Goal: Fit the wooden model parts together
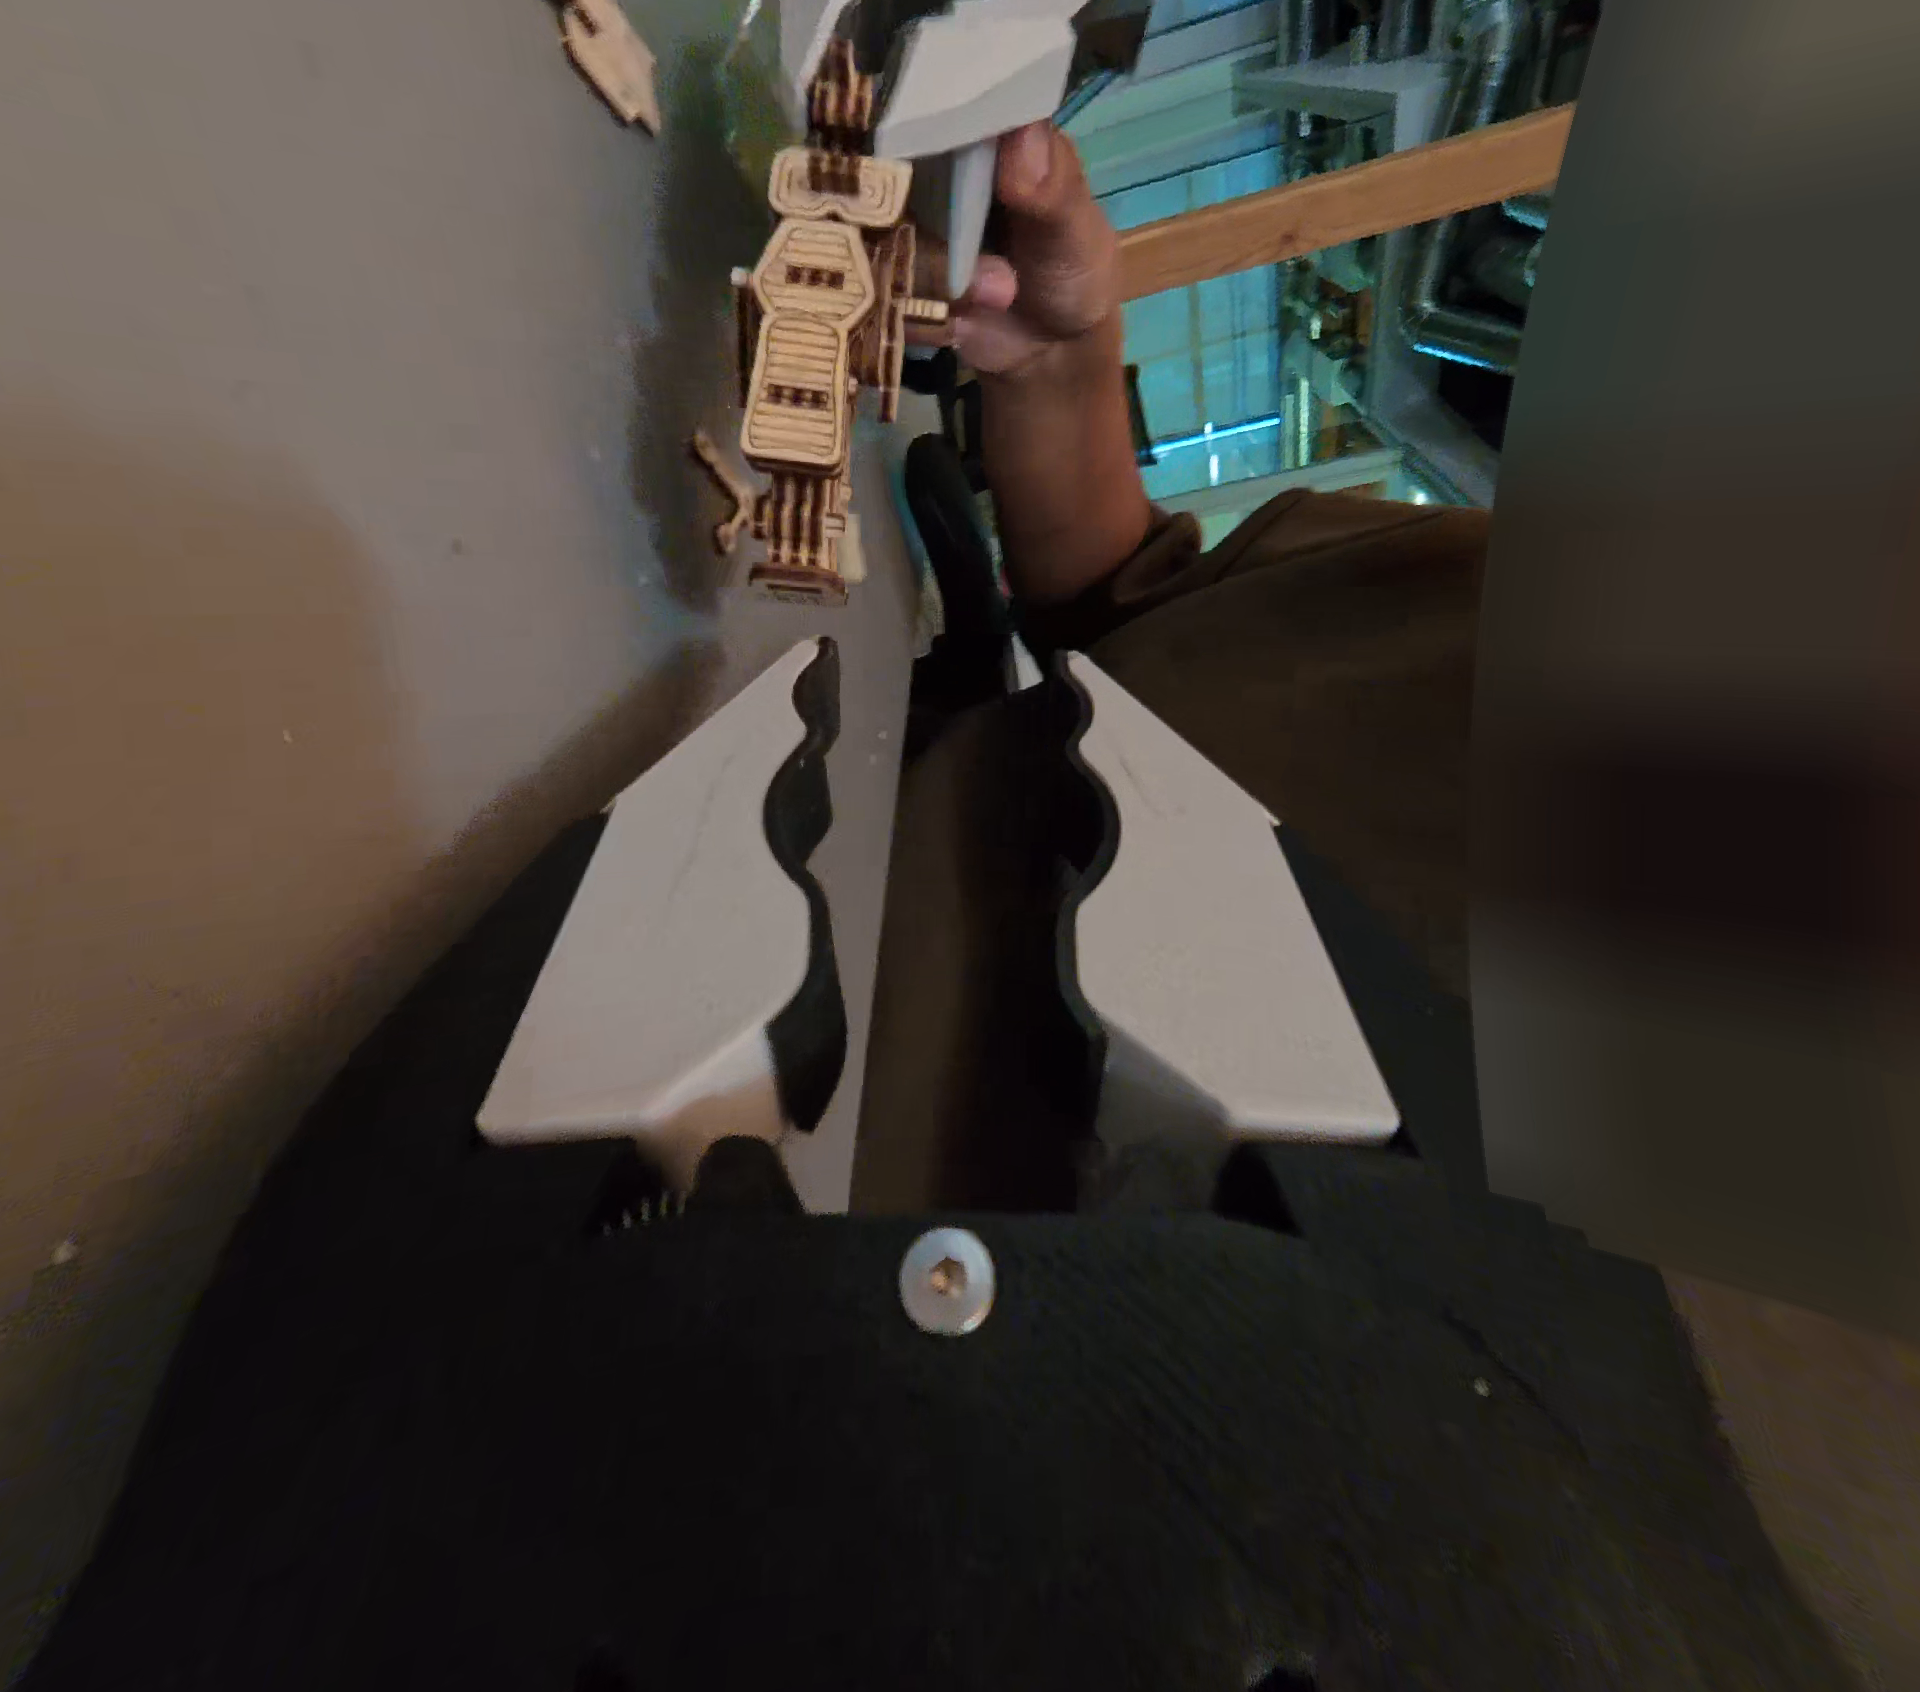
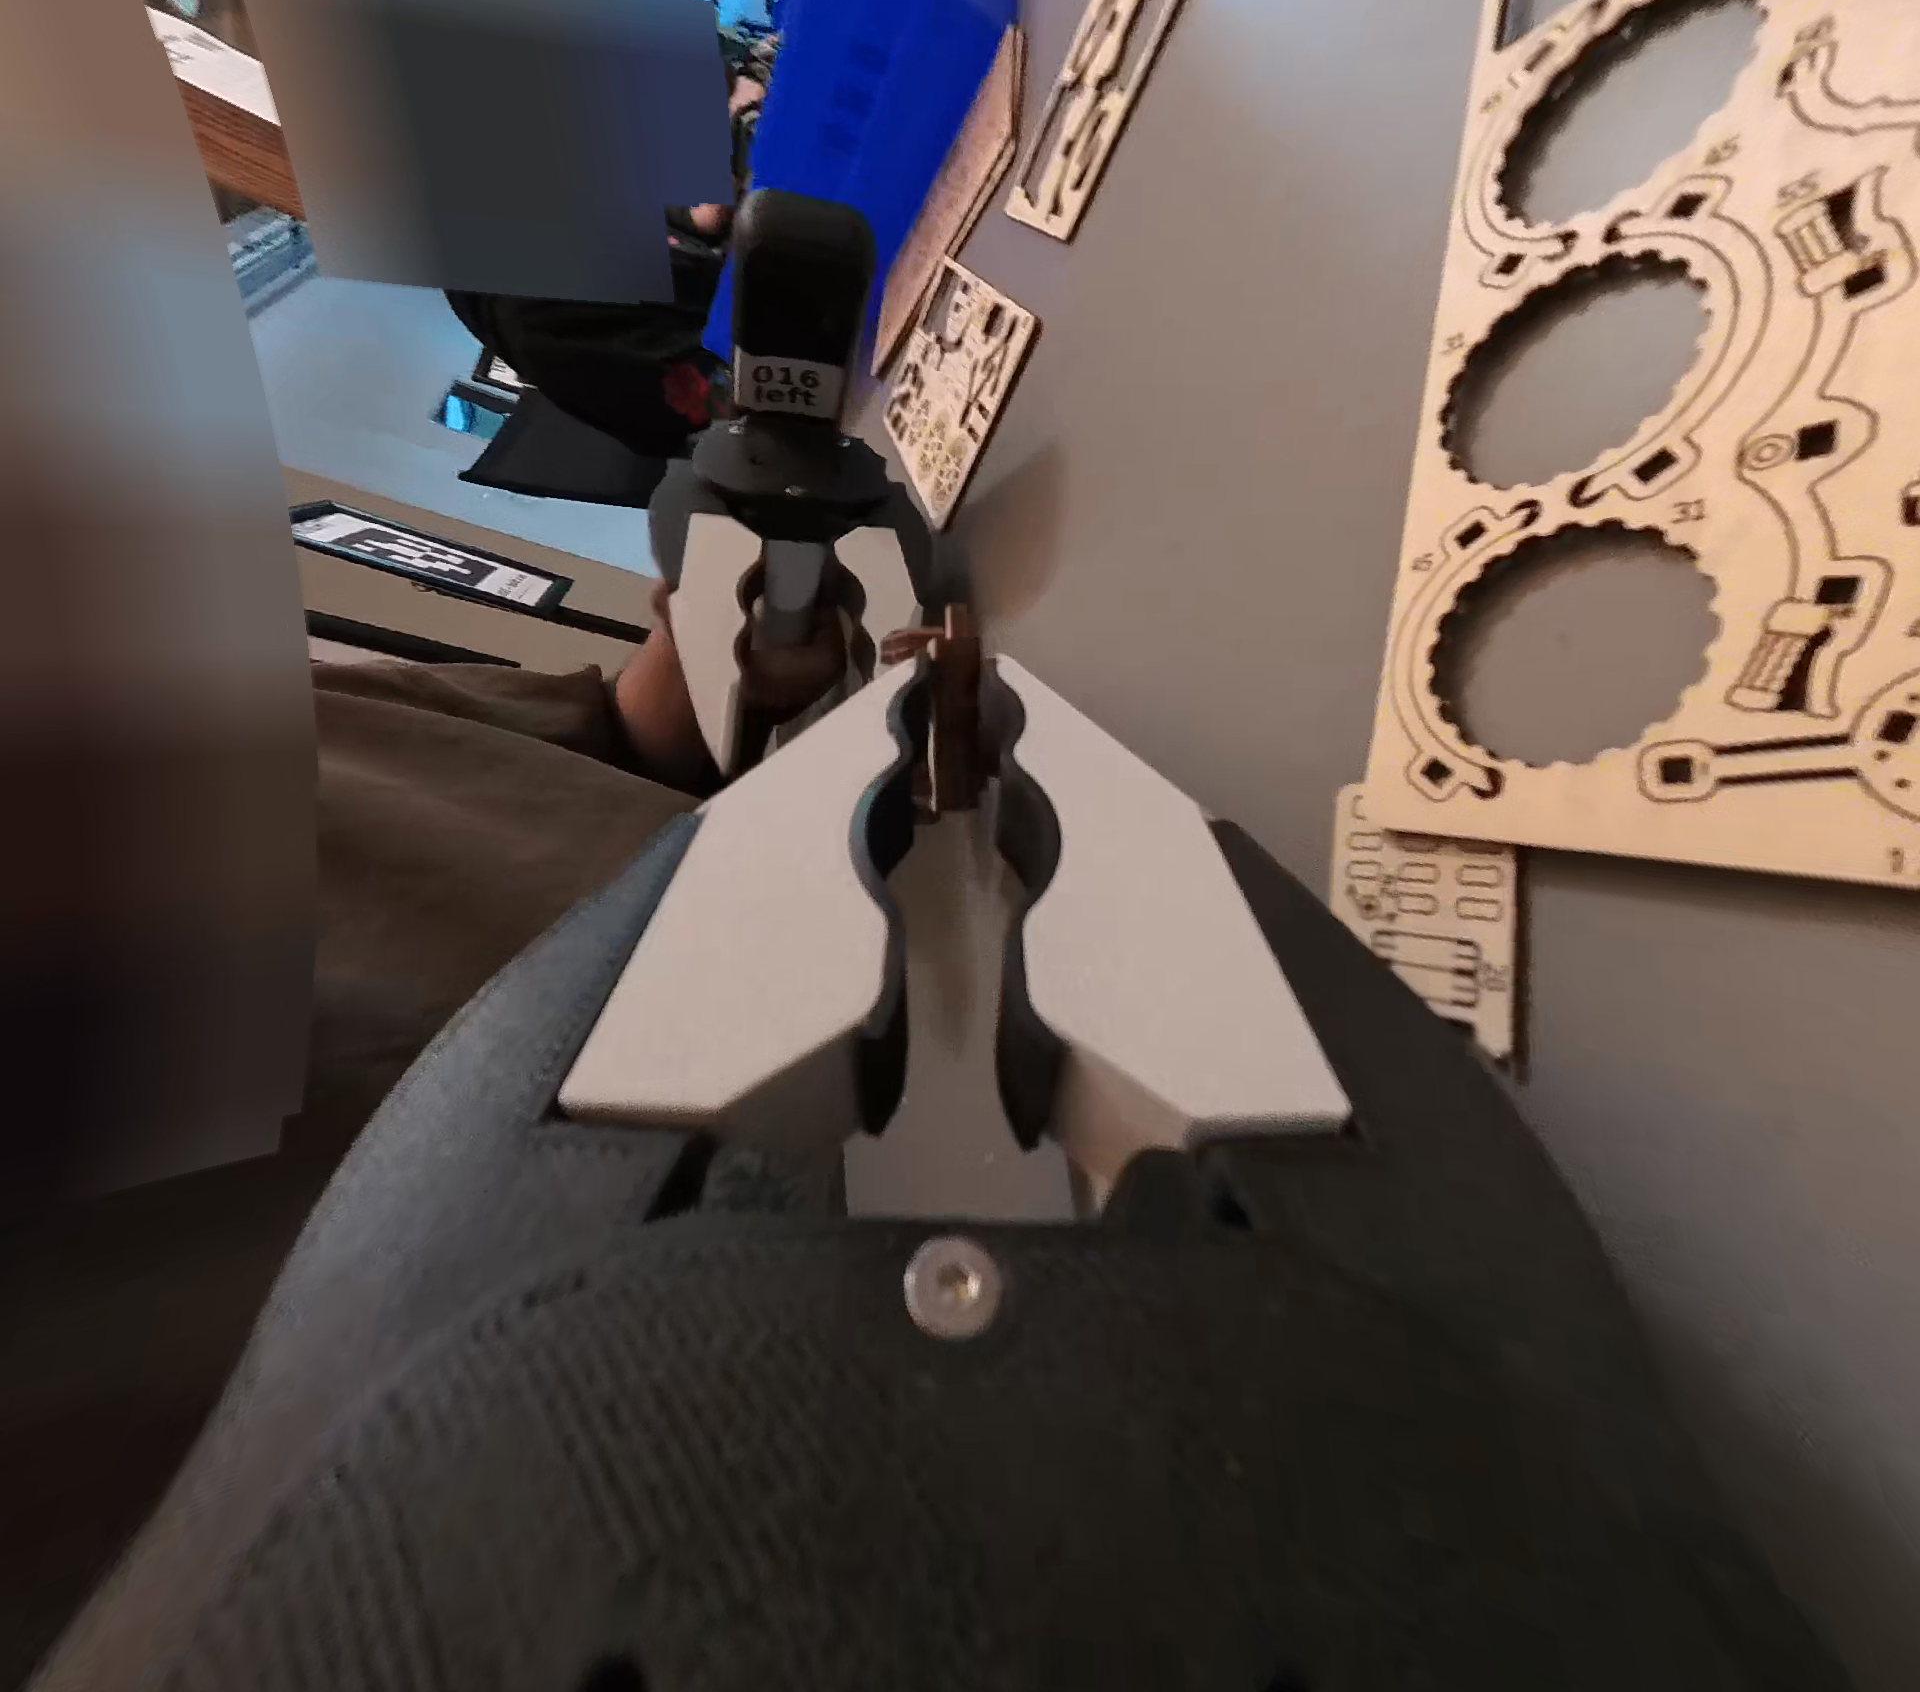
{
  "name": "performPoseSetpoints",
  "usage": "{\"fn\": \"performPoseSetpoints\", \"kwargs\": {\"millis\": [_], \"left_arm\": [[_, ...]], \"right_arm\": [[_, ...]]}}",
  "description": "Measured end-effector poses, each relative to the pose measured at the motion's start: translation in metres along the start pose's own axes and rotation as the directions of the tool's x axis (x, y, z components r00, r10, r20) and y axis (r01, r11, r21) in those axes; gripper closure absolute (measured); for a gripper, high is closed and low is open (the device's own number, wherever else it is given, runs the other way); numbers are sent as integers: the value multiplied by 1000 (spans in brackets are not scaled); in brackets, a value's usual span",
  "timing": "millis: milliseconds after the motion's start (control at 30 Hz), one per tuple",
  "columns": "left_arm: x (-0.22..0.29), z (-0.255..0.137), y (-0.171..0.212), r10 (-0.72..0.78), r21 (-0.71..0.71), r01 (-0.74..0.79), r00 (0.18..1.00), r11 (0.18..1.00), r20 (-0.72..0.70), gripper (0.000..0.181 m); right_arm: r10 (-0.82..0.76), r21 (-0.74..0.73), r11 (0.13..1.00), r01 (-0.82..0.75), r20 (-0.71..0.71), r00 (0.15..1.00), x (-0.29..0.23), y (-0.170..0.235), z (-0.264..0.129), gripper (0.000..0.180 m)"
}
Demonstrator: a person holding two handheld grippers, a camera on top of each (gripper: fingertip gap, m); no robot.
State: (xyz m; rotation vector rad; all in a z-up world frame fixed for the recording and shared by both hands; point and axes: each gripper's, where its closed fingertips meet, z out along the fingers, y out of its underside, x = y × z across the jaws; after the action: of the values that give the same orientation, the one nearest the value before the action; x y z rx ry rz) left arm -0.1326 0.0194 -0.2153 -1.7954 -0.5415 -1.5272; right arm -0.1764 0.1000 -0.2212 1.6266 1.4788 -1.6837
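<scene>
Left wrist view: the left gripper (image 1: 940, 666) is spread wide with nothing in it, pointing at the wooden model (image 1: 805, 354), which the right gripper (image 1: 883, 94) has pinched by one end above the grey bench (image 1: 312, 292). From the right wrist view its fingers (image 2: 1112, 821) are closed in on the model, near a punched-out part sheet (image 2: 1662, 354).
</scene>
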Motion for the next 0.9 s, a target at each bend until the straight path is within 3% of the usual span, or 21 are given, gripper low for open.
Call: {"fn": "performPoseSetpoints", "kwargs": {"millis": [100, 233, 333, 533, 900], "left_arm": [[6, -11, -12, 53, 63, -54, 999, 997, 11, 139], [-9, -13, -17, 170, 74, -185, 971, 980, 168, 127], [-16, -6, -14, 220, 45, -237, 946, 970, 237, 130], [-6, 5, -3, 217, 14, -221, 966, 975, 142, 154], [-5, 9, 4, 199, -13, -198, 977, 980, 82, 159]], "right_arm": [[-51, 35, 998, 51, 14, 999, -9, -1, -7, 173], [-109, 64, 992, 107, 26, 994, -20, 1, -9, 173], [-129, 51, 991, 127, 45, 991, -29, 6, -8, 173], [-181, -11, 983, 181, 13, 983, -31, 16, -3, 173], [-144, -49, 988, 146, 44, 989, -31, 25, 6, 173]]}}
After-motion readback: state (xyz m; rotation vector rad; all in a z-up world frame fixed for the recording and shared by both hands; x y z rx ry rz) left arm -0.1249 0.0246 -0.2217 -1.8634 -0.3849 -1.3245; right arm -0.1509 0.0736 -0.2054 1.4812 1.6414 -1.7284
